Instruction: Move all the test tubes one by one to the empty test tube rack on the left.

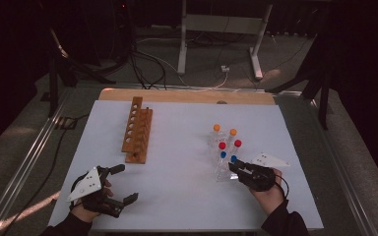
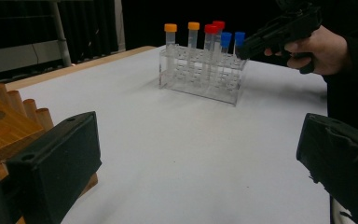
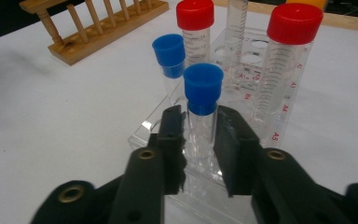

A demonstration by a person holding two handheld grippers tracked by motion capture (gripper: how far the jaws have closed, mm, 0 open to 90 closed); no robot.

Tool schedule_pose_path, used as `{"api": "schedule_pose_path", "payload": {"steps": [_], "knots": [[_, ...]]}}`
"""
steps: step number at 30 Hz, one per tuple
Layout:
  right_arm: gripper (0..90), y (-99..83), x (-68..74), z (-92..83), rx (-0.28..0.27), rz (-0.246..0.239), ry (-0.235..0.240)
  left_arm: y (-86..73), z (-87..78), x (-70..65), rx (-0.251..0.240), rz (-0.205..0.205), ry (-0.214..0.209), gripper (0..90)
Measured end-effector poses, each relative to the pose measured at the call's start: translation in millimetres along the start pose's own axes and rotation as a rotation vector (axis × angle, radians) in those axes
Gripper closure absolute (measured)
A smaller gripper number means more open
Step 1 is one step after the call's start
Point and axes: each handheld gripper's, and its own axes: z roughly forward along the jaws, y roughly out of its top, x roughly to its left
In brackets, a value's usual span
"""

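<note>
Blue-capped tube (image 3: 201, 109) stands in our clear rack (image 3: 261, 51) at its near corner, and our right gripper (image 3: 199, 128) looks clamped on it just under the cap. Red and orange tubes stand behind. Our left gripper (image 1: 119, 183) rests wide apart near the wooden rack (image 1: 138, 130).

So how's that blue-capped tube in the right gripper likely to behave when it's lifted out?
The tube looks like clear, stiff, empty plastic, so probably light and unlikely to flex. Its smooth round wall may slip between the right gripper's flat pads. The light clear rack might lift with it if the fit is snug.
</note>
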Motion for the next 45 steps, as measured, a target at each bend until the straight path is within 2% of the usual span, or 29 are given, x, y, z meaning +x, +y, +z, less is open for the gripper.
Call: {"api": "schedule_pose_path", "payload": {"steps": [10, 17, 27, 34, 37, 38, 42, 43, 45], "knots": [[76.9, 1.1, 1.4, 1.4, 0.016, -0.031, -0.018, -0.1, 0.0, 0.1, 0.000, 0.000, -0.001, 0.6], [77.1, 4.9, 3.9, -3.4, 0.001, -0.052, -0.027, -0.1, 0.1, 0.1, 0.001, -0.001, -0.002, 0.6], [77.2, 17.0, 6.0, -17.4, -0.025, -0.059, -0.029, 0.2, 0.3, 0.1, 0.002, -0.006, -0.003, 0.6], [77.2, 31.8, 7.4, -28.0, -0.046, -0.083, -0.037, 1.9, -0.2, -0.2, -0.011, -0.010, -0.004, 0.6], [77.2, 41.6, 11.1, -35.5, -0.061, -0.109, -0.044, 4.3, 0.0, -0.9, -0.003, -0.014, -0.006, 0.6], [77.2, 44.7, 11.7, -37.8, -0.067, -0.115, -0.046, 7.5, 0.7, -1.7, 0.009, -0.025, -0.012, 0.6], [77.1, 54.8, 14.7, -45.7, -0.082, -0.133, -0.046, 14.6, 0.8, -4.7, 0.010, -0.021, -0.019, 0.6], [77.1, 61.8, 17.6, -49.8, -0.087, -0.141, -0.029, 17.4, 0.6, -5.7, 0.005, -0.019, -0.023, 0.6], [77.2, 65.1, 19.8, -51.4, -0.090, -0.151, -0.025, 23.9, 0.3, -7.5, 0.008, -0.018, -0.041, 0.6]]}}
